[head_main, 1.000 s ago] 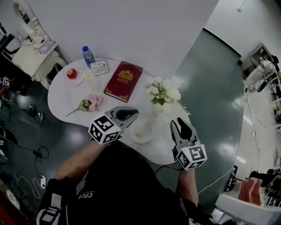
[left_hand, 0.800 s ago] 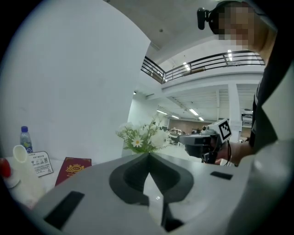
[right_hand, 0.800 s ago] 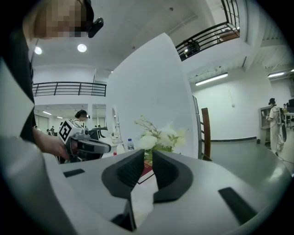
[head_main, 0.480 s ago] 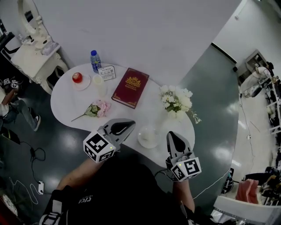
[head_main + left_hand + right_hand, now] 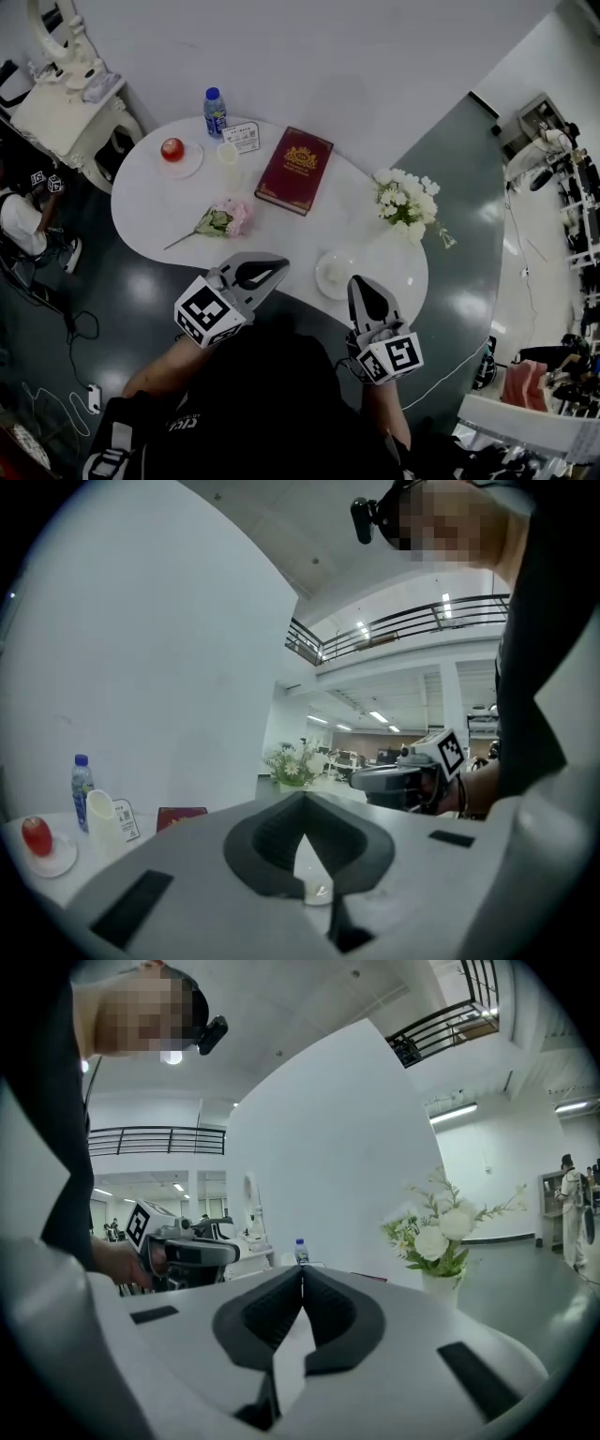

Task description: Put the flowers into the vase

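We hold both hand-held grippers low over the near edge of the desk [image 5: 281, 239], and both are empty. The left hand-held gripper [image 5: 268, 273] is clenched, its jaws meeting at the tips. The right hand-held gripper [image 5: 360, 287] is clenched the same way, with only bare desk showing through the gap behind the tips. We read this as a pause ahead of a reach, not a carry.

The pink flowers [image 5: 228, 217] lie flat on the desk at about eleven o'clock from the left hand-held gripper. Their heads point toward the red book [image 5: 295, 171] and the stem trails off toward eight o'clock. Lying so, the thin stem looks to us the easiest part to pinch. The vase [image 5: 411, 231] stands upright at one o'clock from the right hand-held gripper, near the desk's right end. It already holds white flowers [image 5: 405, 195] and is well apart from the pink bunch, with the book and a white dish [image 5: 334, 274] between them.

In the head view the vase's pale body nearly vanishes against the pale desk. In the right gripper view its lower part is cut off by the gripper's own housing. Neither gripper view shows the pink flowers. We cannot tell whether the dish holds anything, and the print on the small card [image 5: 246, 137] beside the water bottle [image 5: 215, 111] is too small to read. Our own torso hides the desk's near rim.
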`<state>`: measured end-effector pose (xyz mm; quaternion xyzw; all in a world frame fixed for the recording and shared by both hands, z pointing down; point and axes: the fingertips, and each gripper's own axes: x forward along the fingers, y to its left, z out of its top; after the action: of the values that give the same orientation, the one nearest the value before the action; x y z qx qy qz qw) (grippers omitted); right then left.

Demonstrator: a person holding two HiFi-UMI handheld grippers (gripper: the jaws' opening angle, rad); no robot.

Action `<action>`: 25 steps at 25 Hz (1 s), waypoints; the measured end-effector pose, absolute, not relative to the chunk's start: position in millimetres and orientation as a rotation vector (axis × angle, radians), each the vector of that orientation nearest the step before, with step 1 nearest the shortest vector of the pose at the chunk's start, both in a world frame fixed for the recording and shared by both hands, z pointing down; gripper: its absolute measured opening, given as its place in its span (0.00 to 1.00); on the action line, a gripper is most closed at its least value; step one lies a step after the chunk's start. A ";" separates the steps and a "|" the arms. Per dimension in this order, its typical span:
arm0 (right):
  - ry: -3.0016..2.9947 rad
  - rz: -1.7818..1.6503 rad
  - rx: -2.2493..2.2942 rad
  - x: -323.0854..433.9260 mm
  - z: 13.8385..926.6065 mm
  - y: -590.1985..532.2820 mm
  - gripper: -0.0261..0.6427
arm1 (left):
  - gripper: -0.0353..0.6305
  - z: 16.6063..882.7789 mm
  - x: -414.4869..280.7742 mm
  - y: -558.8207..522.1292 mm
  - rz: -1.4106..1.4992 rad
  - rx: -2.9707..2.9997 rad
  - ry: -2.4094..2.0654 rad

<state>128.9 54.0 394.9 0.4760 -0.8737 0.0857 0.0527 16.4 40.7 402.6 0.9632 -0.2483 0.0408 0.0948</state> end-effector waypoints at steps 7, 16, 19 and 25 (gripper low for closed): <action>-2.666 0.299 1.412 135.3 399.5 53.4 0.08 | 0.07 398.5 4.9 31.4 0.073 2.832 -0.884; -2.736 0.365 1.348 142.0 407.5 45.2 0.08 | 0.07 410.4 5.9 21.7 0.136 2.789 -0.958; -2.816 0.413 1.276 137.9 412.0 44.6 0.08 | 0.07 424.0 8.3 19.9 0.182 2.738 -0.972; -2.853 0.449 1.168 115.2 419.4 32.8 0.08 | 0.07 427.3 -18.1 13.2 0.231 2.695 -1.058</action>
<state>115.2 32.8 419.4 0.3748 -0.9158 0.1441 0.0130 -18.1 13.2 427.3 0.9213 -0.3618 0.0789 0.1184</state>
